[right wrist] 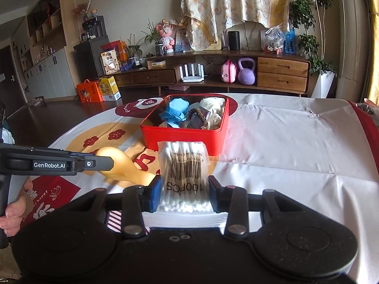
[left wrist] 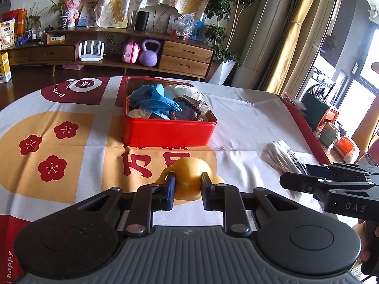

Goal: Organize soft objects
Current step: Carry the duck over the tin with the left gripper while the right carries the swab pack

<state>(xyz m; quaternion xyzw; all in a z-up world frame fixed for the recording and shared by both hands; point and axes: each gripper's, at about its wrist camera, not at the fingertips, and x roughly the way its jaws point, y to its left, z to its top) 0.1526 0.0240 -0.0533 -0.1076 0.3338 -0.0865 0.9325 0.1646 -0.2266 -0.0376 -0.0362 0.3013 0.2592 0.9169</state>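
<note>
Nearest the right wrist camera, the right gripper has its jaws clamped on 1 clear pack of cotton swabs, printed "100PCS" and "MADE IN CHINA" above 2 barcodes. The left gripper, marked "GenRobot.AI" on its side in the right view, tilts downward and its jaws pinch 1 soft yellow-orange object, held above the cloth-covered counter. Beyond both stands 1 red tin, lid off, holding blue gloves, a braided brown band and pale cloths. The cloth reads "happy".
</note>
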